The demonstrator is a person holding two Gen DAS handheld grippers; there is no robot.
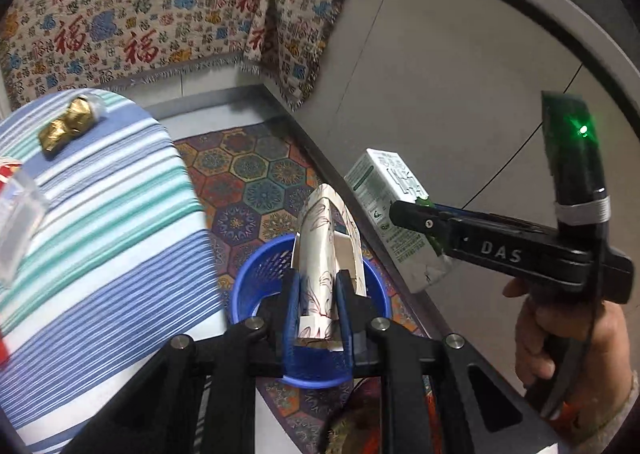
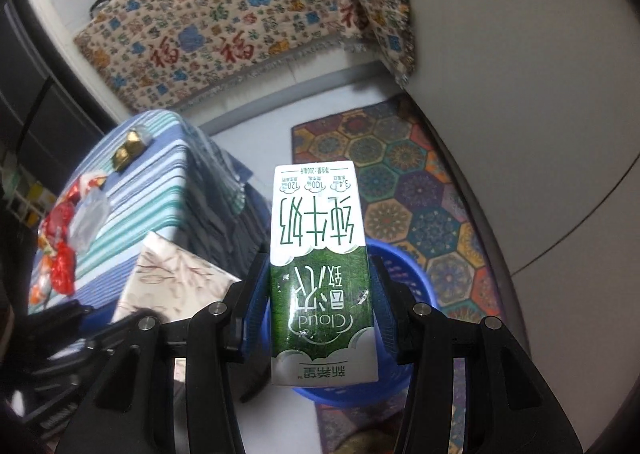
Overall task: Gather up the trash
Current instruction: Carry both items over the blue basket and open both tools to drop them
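Observation:
My left gripper is shut on a flattened floral paper box, which hangs over a blue mesh basket on the floor. My right gripper is shut on a green and white milk carton, gripped by its sides above the same basket. In the left wrist view the right gripper comes in from the right with the carton, a hand on its handle. The floral box shows left of the carton in the right wrist view.
A table under a striped blue and green cloth stands left of the basket. On it lie gold wrappers, red wrappers and clear plastic. A patterned rug lies under the basket. A cloth-draped sofa stands behind.

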